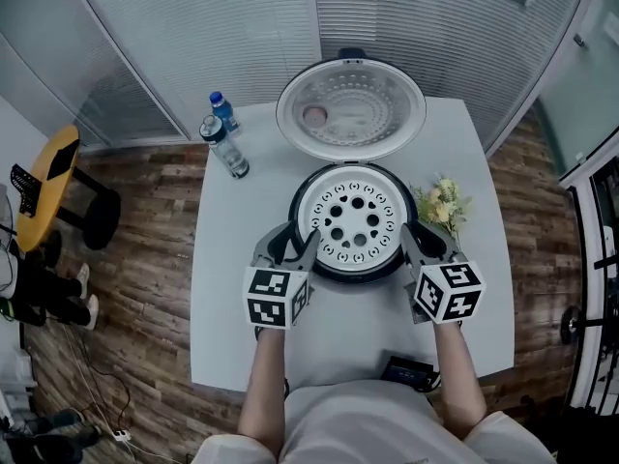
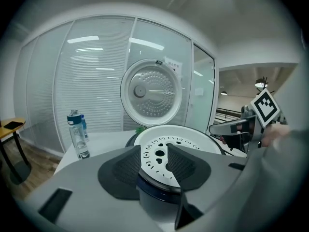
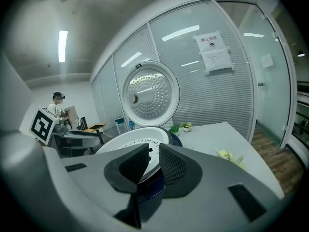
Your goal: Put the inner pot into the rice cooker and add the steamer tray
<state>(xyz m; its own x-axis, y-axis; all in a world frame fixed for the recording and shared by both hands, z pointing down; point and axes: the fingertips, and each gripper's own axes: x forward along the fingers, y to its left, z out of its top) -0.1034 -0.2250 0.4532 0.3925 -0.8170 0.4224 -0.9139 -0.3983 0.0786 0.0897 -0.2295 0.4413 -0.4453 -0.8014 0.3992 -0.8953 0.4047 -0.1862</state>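
A white table (image 1: 222, 298) stands on a dark wood-plank floor (image 1: 145, 269), backed by glass walls with closed horizontal blinds (image 1: 193, 27). At the left are a round yellow side table (image 1: 44, 187) and a black stool (image 1: 99, 218). Cables (image 1: 102, 394) trail over the floor. A strip light (image 3: 63, 45) glows on the ceiling, and paper notices (image 3: 215, 52) hang on the glass.
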